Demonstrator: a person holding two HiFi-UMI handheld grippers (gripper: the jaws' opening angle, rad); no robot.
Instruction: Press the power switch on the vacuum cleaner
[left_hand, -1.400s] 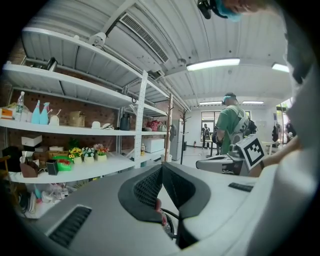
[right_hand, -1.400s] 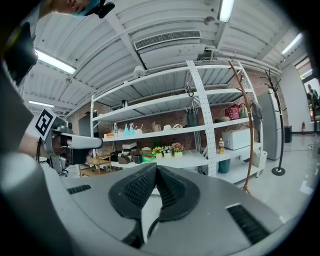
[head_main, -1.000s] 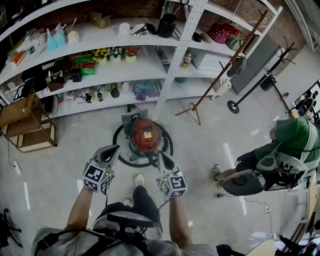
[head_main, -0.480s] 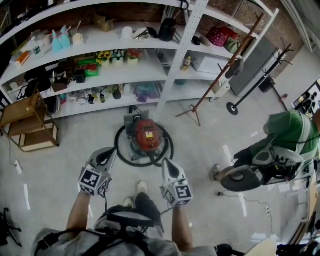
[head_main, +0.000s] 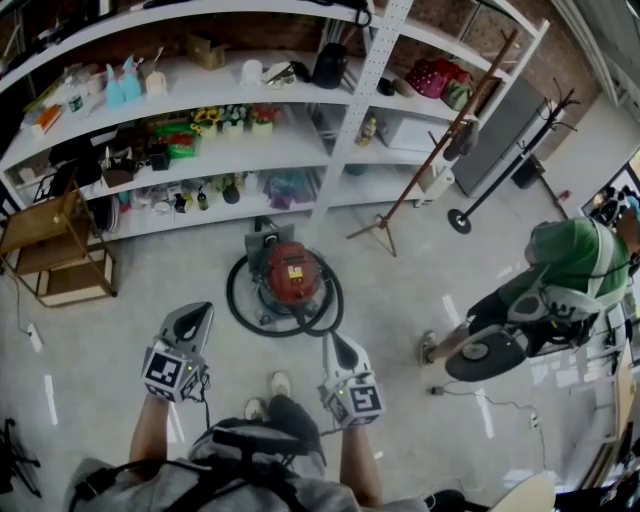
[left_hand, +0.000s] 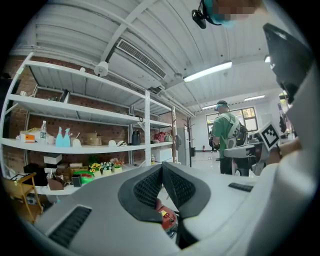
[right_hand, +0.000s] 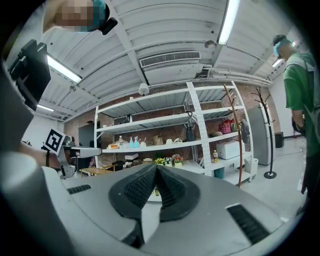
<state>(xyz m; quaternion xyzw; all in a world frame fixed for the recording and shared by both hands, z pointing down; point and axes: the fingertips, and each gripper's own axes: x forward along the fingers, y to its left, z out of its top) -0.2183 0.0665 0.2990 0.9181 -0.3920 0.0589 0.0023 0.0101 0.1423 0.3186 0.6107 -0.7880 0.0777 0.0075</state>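
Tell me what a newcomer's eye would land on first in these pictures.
The red vacuum cleaner stands on the floor in the middle, ringed by its black hose, just in front of the white shelving. Nearer the camera, the left tongs and the right tongs hang short of it, both shut and empty. A person in green is at the right edge.

Looking down on a pale grey floor (head_main: 400, 300), carrying the red vacuum cleaner (head_main: 290, 272) dead centre, ringed by its black hose (head_main: 231, 295). Standing just behind, white shelving (head_main: 352, 115) packed with small goods. Sitting at far left, a wooden rack (head_main: 40, 225); leaning at right, a wooden tripod pole (head_main: 440, 140), and resting beyond it, a coat stand's round base (head_main: 459, 220).
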